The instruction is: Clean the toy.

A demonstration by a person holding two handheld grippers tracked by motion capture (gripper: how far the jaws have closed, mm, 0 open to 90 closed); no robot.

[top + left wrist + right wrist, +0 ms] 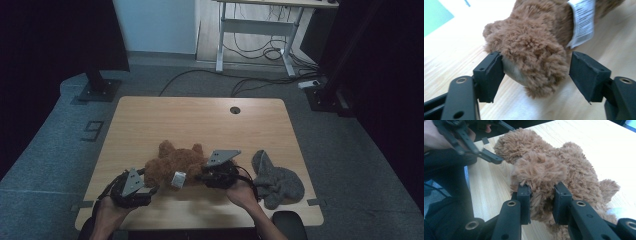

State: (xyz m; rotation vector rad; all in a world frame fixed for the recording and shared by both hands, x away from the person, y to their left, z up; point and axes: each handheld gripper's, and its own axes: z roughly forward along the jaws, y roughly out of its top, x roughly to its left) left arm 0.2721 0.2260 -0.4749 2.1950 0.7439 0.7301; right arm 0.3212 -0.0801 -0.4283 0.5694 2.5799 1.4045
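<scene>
The high camera hangs above my side of the counter (200,120) and looks forward and down, far enough back to take in the whole top, the floor beyond and my forearms entering from the bottom edge. The camera on my left tongs (536,75) sits low and very close, looking along their two jaws at one limb of the brown plush bear (534,45). The camera on my right tongs (541,205) looks along their jaws just as closely, across the counter toward my left tongs. All three views share the bear and the wood around it.
</scene>
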